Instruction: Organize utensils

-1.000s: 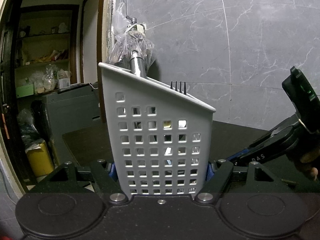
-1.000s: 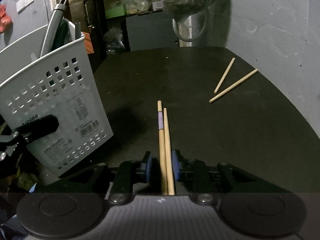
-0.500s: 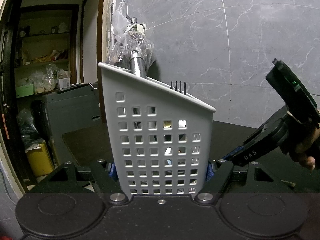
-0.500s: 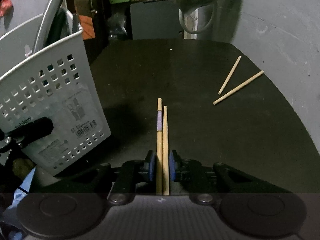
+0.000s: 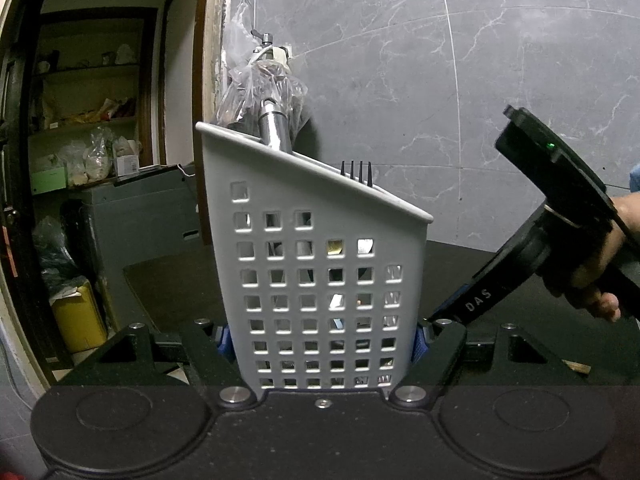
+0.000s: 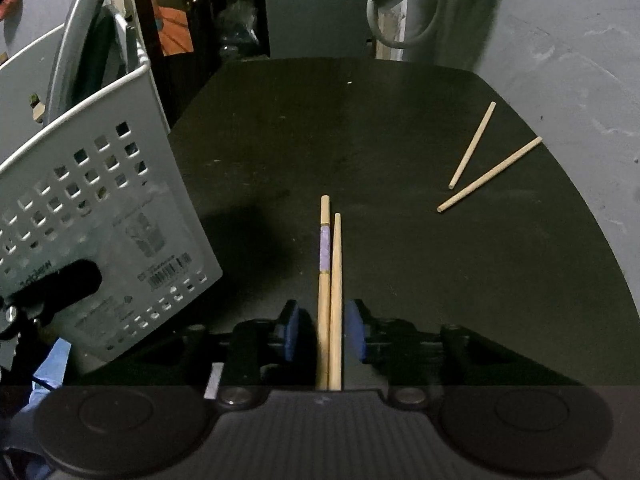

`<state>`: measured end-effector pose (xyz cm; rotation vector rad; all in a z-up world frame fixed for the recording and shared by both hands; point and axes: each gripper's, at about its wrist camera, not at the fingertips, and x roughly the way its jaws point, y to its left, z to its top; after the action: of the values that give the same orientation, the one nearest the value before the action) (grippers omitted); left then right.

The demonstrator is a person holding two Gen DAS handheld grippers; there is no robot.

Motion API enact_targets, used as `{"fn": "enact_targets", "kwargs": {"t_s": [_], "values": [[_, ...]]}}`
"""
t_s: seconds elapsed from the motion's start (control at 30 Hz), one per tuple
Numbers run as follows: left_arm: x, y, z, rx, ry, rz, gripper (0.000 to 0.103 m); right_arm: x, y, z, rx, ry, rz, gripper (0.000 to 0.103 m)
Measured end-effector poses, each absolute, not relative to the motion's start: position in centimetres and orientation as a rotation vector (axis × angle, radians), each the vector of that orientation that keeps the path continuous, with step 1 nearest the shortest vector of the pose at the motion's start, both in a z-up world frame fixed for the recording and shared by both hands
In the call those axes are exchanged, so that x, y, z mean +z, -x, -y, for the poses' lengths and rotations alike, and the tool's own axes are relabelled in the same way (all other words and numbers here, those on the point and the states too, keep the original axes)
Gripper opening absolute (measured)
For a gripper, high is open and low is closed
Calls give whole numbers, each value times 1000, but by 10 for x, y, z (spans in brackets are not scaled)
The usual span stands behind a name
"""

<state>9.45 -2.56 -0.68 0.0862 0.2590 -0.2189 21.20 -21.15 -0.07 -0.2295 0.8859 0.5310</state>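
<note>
Right gripper [image 6: 323, 330]: jaws opening, clear of two pale wooden chopsticks [image 6: 331, 280] between them. Left gripper [image 5: 322, 338]: clamped on grey perforated basket [image 5: 320, 264].

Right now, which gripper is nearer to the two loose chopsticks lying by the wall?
Right. The right gripper, jaws opening around another chopstick pair, faces the loose chopsticks across the table. The left gripper is farther, clamped on the utensil basket.
</note>
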Motion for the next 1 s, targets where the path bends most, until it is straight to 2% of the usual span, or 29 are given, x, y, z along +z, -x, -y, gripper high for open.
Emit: {"fn": "enact_targets", "kwargs": {"t_s": [0.07, 0.1, 0.13, 0.43, 1.0], "values": [[-7, -95, 26, -219, -85, -261, 76, 0, -216, 208, 523, 232, -900, 31], [-8, -95, 26, -220, -85, -261, 76, 0, -218, 208, 519, 229, -908, 26], [-7, -96, 26, -222, -83, -262, 76, 1, -219, 206, 515, 236, -910, 13], [-8, -98, 22, -229, -76, -261, 76, 5, -227, 209, 483, 191, -935, 12], [-8, -96, 24, -222, -88, -263, 76, 42, -179, 266, 570, -89, -468, 13]]}}
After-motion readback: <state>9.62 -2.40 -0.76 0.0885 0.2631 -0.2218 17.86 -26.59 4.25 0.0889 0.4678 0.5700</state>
